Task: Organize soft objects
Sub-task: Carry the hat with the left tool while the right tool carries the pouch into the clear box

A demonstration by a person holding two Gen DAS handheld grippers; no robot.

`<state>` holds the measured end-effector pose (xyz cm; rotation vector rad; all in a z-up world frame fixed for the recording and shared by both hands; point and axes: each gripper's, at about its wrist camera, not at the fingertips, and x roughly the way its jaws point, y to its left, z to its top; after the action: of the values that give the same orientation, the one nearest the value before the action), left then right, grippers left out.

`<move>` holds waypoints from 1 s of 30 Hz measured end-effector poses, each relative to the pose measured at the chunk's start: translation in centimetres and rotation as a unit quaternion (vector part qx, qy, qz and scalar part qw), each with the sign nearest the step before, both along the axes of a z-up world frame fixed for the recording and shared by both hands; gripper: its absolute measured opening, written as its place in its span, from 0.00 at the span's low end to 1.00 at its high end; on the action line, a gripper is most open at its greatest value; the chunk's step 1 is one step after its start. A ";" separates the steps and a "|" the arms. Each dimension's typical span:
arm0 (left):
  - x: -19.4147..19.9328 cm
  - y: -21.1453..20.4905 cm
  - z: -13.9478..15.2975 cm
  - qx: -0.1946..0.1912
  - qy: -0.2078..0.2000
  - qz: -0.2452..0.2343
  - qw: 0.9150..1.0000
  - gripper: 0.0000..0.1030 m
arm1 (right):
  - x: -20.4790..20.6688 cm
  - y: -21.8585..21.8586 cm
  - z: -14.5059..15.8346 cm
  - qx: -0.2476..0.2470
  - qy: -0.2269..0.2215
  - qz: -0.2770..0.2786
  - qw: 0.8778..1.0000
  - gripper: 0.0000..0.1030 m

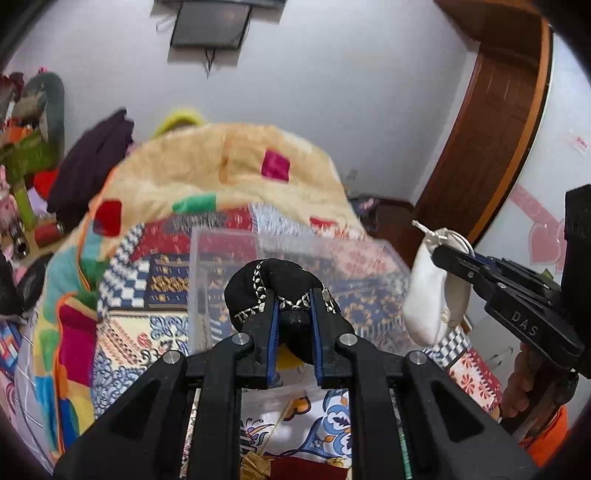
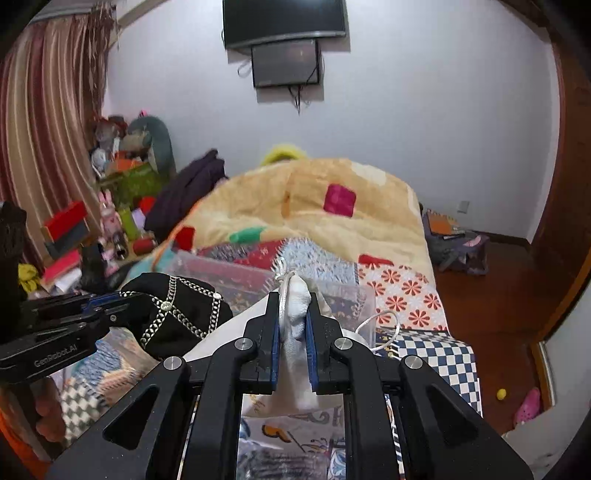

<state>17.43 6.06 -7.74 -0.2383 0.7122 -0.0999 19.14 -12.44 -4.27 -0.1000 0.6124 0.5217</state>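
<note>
My left gripper (image 1: 293, 295) is shut on a black fabric pouch with silver chain trim (image 1: 273, 288), held above a clear plastic bin (image 1: 229, 258) on the bed. The pouch also shows in the right wrist view (image 2: 177, 314), with the left gripper (image 2: 125, 310) at the left. My right gripper (image 2: 293, 302) is shut on a white drawstring bag (image 2: 295, 314), held over the bin's (image 2: 354, 302) near right corner. In the left wrist view the white bag (image 1: 424, 291) hangs from the right gripper (image 1: 443, 254) at the right.
The bed carries a patchwork cover (image 2: 413, 295) and a heaped beige blanket (image 2: 314, 206). A cluttered table with boxes and toys (image 2: 110, 221) stands left. A TV (image 2: 284, 22) hangs on the far wall. Wooden floor and a door (image 2: 517, 295) lie to the right.
</note>
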 end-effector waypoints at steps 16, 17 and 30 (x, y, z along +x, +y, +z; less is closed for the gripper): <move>4.8 -1.7 -3.9 0.030 0.089 -0.014 0.996 0.32 | 3.2 3.1 -4.1 -0.094 0.067 0.030 0.993 0.23; 4.6 -1.9 -3.8 0.034 0.086 -0.016 0.996 0.36 | 3.2 3.1 -4.1 -0.093 0.067 0.032 0.993 0.31; -2.8 -2.4 0.6 0.076 -0.003 -0.016 0.997 0.63 | -2.0 -1.2 -0.2 -0.030 0.017 0.036 0.999 0.69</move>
<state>14.66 3.71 -7.17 -0.0809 0.7150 -0.0757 17.09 -13.63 -4.46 -0.1695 0.6604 0.5758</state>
